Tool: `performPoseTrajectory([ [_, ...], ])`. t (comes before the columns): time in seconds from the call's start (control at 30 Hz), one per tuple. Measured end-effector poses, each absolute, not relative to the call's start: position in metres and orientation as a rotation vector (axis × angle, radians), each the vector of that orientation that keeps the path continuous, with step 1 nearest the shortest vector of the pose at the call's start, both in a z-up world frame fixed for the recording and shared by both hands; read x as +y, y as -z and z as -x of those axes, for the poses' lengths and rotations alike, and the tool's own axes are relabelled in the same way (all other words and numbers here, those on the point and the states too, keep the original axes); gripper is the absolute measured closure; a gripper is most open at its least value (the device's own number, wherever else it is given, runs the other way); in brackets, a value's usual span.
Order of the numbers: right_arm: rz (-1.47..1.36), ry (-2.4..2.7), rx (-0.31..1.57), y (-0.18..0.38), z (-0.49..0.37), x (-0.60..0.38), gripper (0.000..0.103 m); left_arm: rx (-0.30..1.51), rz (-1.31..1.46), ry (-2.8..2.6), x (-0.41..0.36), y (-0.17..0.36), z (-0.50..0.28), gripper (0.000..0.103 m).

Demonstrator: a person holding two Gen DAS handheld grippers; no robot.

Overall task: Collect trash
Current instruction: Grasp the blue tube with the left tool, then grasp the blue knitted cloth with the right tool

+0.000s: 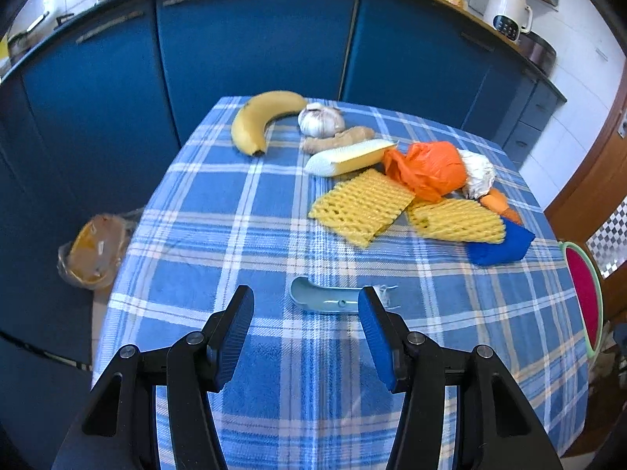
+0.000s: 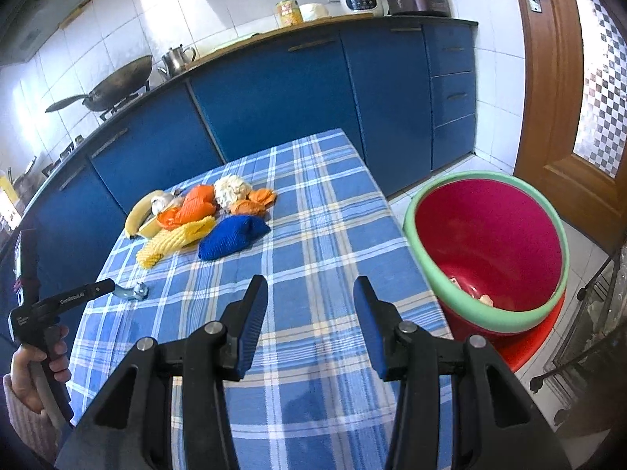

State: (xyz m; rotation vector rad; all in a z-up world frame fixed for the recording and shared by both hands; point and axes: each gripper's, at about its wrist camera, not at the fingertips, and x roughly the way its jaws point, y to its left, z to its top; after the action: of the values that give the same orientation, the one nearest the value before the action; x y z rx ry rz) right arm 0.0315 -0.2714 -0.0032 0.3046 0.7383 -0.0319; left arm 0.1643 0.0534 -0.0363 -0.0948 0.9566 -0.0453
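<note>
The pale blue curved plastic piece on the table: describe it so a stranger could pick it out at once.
Start at the blue checked tablecloth. The pile of banana, garlic, yellow foam nets and orange bag lies toward the far side. The pale blue curved plastic piece lies alone on the near side, just ahead of the left gripper. It is the only hard, glossy, arched scrap there.

A kitchen: blue cabinet doors [image 2: 270, 90] run along the far side under a dark countertop [image 2: 427, 20], with a drawer stack [image 2: 452, 94] at the right end. White wall tiles [image 2: 235, 4] catch bright daylight. A wooden door [image 2: 548, 125] with checkered glass stands at the right, over a pale tiled floor [image 2: 486, 166]. Nearer, a table wears a blue plaid cloth [image 2: 325, 211]
</note>
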Motion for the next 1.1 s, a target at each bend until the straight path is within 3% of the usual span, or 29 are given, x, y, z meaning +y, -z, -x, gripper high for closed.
performPoseTrajectory([
  [0.17,-0.281,0.017,0.766,0.008,-0.043,-0.261,0.055,0.97,0.115,0.075,0.052,0.047,-0.17,0.05],
  [0.47,-0.241,-0.005,0.803,0.013,-0.063,-0.239,0.055,0.985,0.173,0.141,0.059,0.061,-0.179,0.089],
  [0.7,-0.209,0.009,0.834,0.014,-0.084,-0.217,0.055,0.944,0.231,0.215,0.068,0.058,-0.182,0.094],
  [1.1,-0.306,0.027,0.903,0.033,-0.142,-0.191,0.055,0.79,0.171,0.199,0.08,0.03,-0.176,0.095],
])
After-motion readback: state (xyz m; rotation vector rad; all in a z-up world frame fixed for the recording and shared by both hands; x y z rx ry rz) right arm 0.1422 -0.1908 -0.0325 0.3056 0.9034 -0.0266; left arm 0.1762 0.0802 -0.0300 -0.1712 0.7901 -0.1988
